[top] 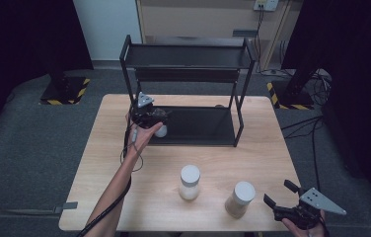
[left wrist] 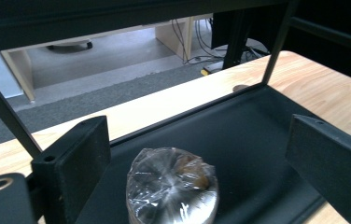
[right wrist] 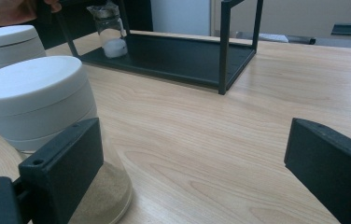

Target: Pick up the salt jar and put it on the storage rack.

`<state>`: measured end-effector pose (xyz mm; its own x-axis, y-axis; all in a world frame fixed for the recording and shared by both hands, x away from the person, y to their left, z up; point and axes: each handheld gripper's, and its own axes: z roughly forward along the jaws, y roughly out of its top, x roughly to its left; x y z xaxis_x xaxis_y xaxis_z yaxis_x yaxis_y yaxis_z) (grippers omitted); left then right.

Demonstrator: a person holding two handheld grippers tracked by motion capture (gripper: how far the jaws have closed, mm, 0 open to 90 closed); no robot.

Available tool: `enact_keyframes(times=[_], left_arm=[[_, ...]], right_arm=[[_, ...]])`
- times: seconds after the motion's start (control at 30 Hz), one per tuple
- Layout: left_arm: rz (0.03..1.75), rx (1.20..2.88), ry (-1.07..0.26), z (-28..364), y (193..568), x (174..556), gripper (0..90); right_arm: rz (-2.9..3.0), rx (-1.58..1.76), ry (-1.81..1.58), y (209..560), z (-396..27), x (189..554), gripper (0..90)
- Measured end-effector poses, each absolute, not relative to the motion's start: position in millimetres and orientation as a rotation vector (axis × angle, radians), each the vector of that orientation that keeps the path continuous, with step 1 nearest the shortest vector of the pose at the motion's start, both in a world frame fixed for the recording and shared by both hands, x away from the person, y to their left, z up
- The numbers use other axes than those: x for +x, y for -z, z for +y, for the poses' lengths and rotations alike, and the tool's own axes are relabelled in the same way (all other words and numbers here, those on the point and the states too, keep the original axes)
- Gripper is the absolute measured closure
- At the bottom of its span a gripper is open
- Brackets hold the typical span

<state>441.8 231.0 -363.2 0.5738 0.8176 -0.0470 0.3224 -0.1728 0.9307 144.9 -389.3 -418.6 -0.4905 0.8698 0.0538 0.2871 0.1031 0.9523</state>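
A small clear jar [top: 161, 131] with a crinkled plastic-wrapped top [left wrist: 172, 186] stands at the left end of the bottom shelf of a black two-tier rack [top: 198, 126]. My left gripper [top: 149, 116] hovers just above it, open; in the left gripper view [left wrist: 200, 140] the jaws stand wide on either side of the jar top without touching it. My right gripper [top: 278, 193] rests open near the table's front right corner, nothing between its jaws [right wrist: 197, 149]. The small jar [right wrist: 110, 30] shows far off in the right gripper view.
Two white-lidded jars stand on the wooden table [top: 252, 148]: one with pale contents [top: 189, 182] at front centre, one with sandy contents [top: 240, 198] [right wrist: 43, 121] just left of my right gripper. The rack's top shelf [top: 188, 54] overhangs the left gripper.
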Motion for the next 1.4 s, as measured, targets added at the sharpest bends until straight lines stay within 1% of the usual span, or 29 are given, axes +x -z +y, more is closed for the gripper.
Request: enact_keyframes(times=[0.4, 0.83, 1.27, 1.4], left_arm=[[0.864, 1.76, -0.582, 239.6, 345.1, 421.0, 4.1], [0.816, 1.748, -0.547, 263.0, 326.0, 398.5, 4.0], [0.755, 1.756, -0.518, 283.8, 322.6, 376.2, 4.0], [0.719, 1.759, -0.503, 292.2, 322.4, 363.3, 4.0]], right_arm=[[1.85, 1.124, -1.398, 418.0, -388.6, 144.8, 4.5], [1.85, 1.123, -1.396, 417.7, -388.2, 144.6, 4.6], [1.851, 1.121, -1.397, 417.8, -388.2, 144.8, 4.6], [1.853, 1.121, -1.395, 417.6, -387.9, 144.8, 4.6]])
